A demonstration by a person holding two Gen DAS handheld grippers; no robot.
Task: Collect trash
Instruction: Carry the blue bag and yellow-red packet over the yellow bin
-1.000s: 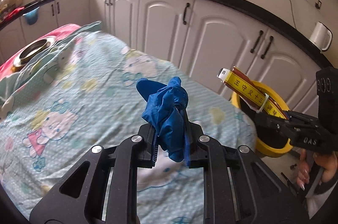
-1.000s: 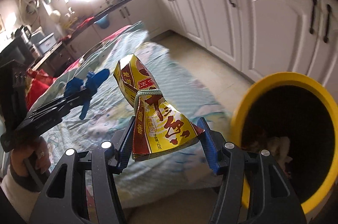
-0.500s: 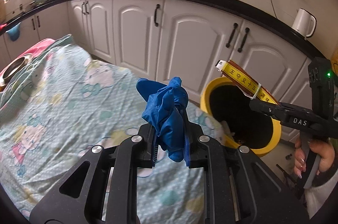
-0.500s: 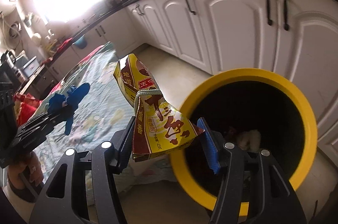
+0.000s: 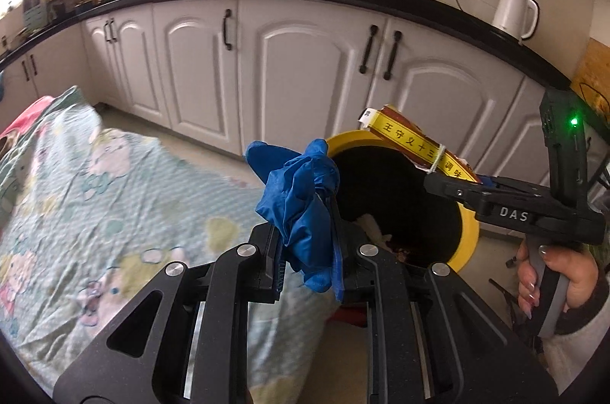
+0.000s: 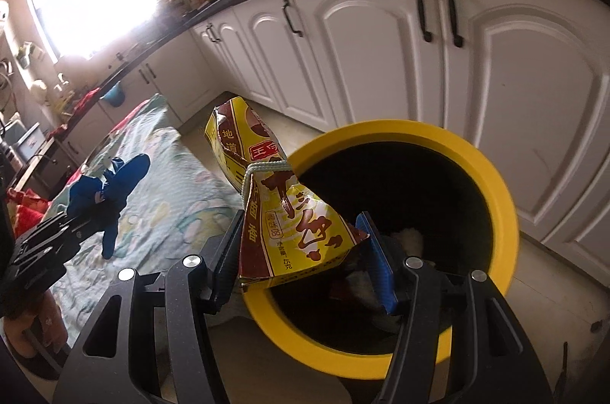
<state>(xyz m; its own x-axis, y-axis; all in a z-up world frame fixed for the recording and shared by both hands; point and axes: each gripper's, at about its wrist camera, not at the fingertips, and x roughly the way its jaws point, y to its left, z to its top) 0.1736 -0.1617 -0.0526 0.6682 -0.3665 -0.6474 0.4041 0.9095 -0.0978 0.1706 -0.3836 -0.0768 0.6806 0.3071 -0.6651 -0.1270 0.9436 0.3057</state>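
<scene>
My left gripper [image 5: 309, 243] is shut on a crumpled blue glove [image 5: 301, 202] and holds it in the air just left of a yellow trash bin [image 5: 467, 236]. The glove also shows in the right wrist view [image 6: 103, 190]. My right gripper [image 6: 305, 255] is shut on a yellow and brown snack packet [image 6: 282, 213] tied with a string, held over the near rim of the bin [image 6: 499, 190]. The packet shows in the left wrist view [image 5: 419, 146] above the bin's mouth. Some trash lies inside the bin.
A table under a pale blue cartoon cloth [image 5: 95, 198] lies left of the bin. White cabinets [image 5: 305, 72] under a black counter run behind it. A white kettle [image 5: 514, 13] stands on the counter. The bin stands on a tiled floor.
Both grippers have swung right, away from the table and toward the bin. The packet went from beside the bin to over its mouth. The glove now hangs at the bin's left rim.
</scene>
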